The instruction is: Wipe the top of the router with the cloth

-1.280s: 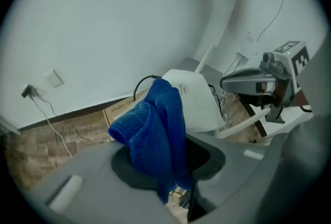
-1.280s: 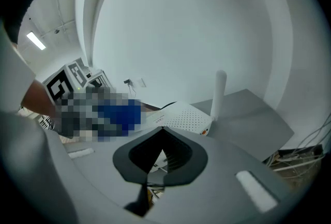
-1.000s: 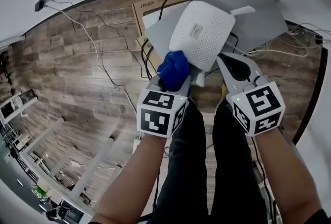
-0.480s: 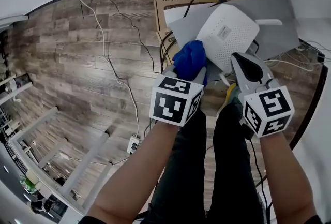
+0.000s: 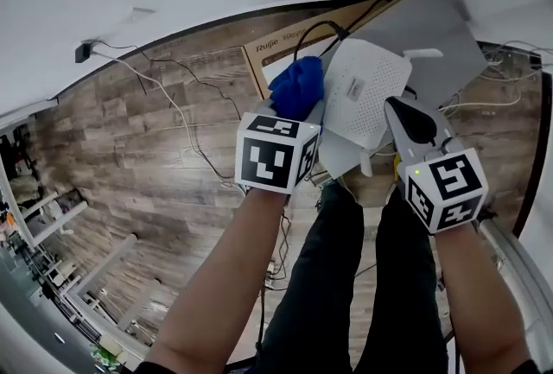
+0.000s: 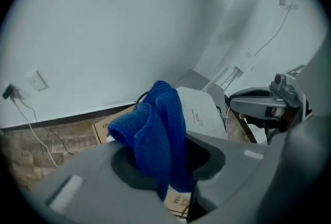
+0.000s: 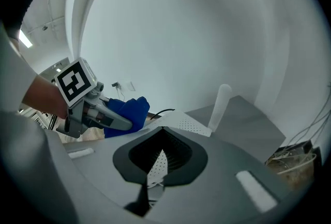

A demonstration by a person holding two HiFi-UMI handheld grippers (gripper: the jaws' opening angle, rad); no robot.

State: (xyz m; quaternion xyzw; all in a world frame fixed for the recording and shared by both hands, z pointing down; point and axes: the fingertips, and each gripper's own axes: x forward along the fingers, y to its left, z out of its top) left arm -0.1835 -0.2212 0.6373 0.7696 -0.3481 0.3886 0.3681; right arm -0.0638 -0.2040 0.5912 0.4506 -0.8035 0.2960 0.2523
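Note:
The white router point(image 5: 367, 100) is held up in front of me, its perforated face with a small label toward the head view. My right gripper point(image 5: 399, 110) is shut on its lower right edge; in the right gripper view the router's point(image 7: 178, 123) perforated edge sits between the jaws and its antenna point(image 7: 221, 105) stands up. My left gripper point(image 5: 298, 110) is shut on the bunched blue cloth point(image 5: 296, 85), which lies against the router's upper left edge. In the left gripper view the cloth point(image 6: 155, 130) rises from the jaws, with the router point(image 6: 200, 113) just behind it.
A grey flat panel point(image 5: 432, 27) lies behind the router, and a cardboard box point(image 5: 276, 48) beside it. Black and white cables point(image 5: 173, 109) trail over the wooden floor point(image 5: 130, 165). More cables point(image 5: 510, 91) lie at the right. My legs are below.
The left gripper and cloth moved up along the router's left side toward its top edge. The right gripper kept its hold. The head view swung, so the floor sits differently.

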